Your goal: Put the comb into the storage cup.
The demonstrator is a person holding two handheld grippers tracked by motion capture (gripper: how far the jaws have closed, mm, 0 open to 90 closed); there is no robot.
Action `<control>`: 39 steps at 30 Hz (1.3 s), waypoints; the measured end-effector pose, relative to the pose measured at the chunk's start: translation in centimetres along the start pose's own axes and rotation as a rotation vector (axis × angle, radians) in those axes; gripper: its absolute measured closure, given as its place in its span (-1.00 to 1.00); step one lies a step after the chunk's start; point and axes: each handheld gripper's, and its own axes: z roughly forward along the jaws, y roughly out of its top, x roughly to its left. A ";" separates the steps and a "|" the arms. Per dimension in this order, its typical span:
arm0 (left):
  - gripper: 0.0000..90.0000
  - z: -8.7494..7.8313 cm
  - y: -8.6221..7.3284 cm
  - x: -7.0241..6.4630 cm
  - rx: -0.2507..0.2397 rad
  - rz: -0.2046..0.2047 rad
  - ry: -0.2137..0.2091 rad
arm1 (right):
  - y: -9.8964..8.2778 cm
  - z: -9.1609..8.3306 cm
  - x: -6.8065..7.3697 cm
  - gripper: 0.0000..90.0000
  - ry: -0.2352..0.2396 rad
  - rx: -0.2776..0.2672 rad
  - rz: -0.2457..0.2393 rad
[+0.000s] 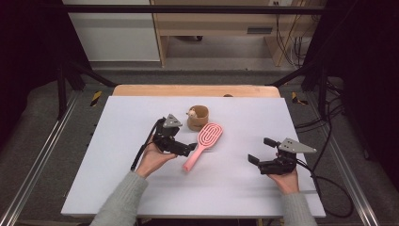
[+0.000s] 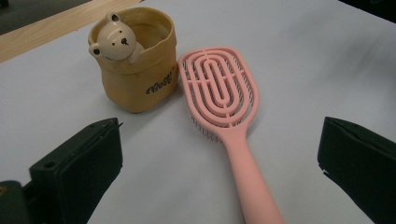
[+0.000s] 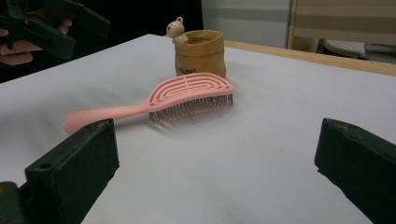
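Observation:
A pink hairbrush (image 1: 203, 144) lies bristles down in the middle of the white table (image 1: 117, 188). Its head rests close beside a tan cup with a small bear figure (image 1: 198, 117) on the rim. My left gripper (image 1: 186, 147) hovers at the brush's handle end and is open. In the left gripper view the brush (image 2: 219, 88) runs up between the wide-apart jaws toward the cup (image 2: 135, 70). My right gripper (image 1: 260, 150) is open over bare table to the right. From there I see the brush (image 3: 187, 95), the cup (image 3: 201, 53) and the left gripper (image 3: 51, 23) farther off.
A wooden strip (image 1: 195, 90) borders the table's far edge. Metal rails and black frame posts (image 1: 61, 89) flank the table. Cables (image 1: 329, 183) trail off the right side. Pale wooden furniture (image 1: 211, 23) stands on the floor behind.

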 end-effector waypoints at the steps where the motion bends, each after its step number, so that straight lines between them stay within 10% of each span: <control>1: -1.00 0.1 0.0 0.0 0.003 -0.001 0.000 | 0.0 0.0 0.0 -0.99 0.001 0.000 0.000; 39: -1.00 4.4 0.0 -1.2 0.113 -0.010 0.005 | 0.0 0.0 0.0 -0.99 0.001 -0.001 -0.002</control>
